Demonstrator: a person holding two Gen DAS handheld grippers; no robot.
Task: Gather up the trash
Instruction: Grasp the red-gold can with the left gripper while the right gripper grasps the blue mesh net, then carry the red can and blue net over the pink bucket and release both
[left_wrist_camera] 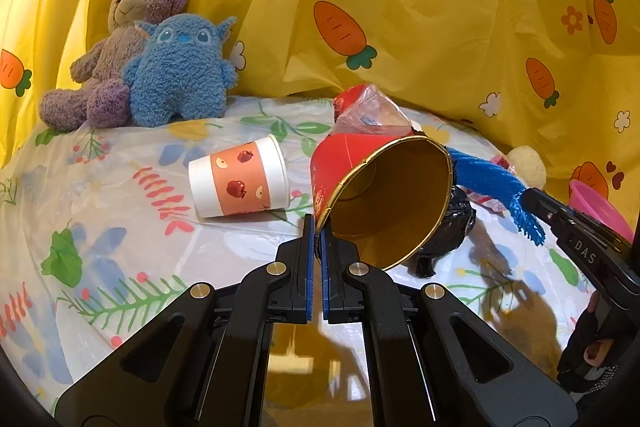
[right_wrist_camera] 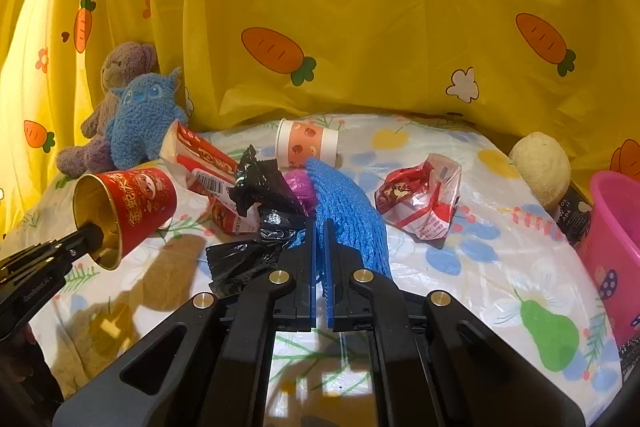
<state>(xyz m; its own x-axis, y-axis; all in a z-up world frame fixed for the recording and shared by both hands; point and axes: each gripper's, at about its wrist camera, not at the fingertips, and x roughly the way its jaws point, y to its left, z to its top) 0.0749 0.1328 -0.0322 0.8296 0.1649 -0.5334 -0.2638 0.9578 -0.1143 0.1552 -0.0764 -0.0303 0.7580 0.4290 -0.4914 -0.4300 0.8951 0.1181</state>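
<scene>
My left gripper [left_wrist_camera: 317, 227] is shut on the rim of a red cup with a gold inside [left_wrist_camera: 392, 203], held tilted above the table; it also shows in the right wrist view [right_wrist_camera: 132, 211]. My right gripper [right_wrist_camera: 320, 227] is shut on a blue foam net [right_wrist_camera: 348, 211], also seen in the left wrist view [left_wrist_camera: 488, 183]. A white cup with apple print [left_wrist_camera: 240, 179] lies on its side. Black plastic scraps [right_wrist_camera: 260, 195], a red snack packet [right_wrist_camera: 204, 167] and a crumpled red wrapper [right_wrist_camera: 420, 199] lie on the table.
A pink bin [right_wrist_camera: 616, 235] stands at the right edge beside a beige ball [right_wrist_camera: 540, 167]. A brown bear [left_wrist_camera: 120, 43] and a blue plush [left_wrist_camera: 180, 71] sit at the back left against the yellow carrot curtain [left_wrist_camera: 400, 27]. A floral plastic cloth [left_wrist_camera: 100, 207] covers the table.
</scene>
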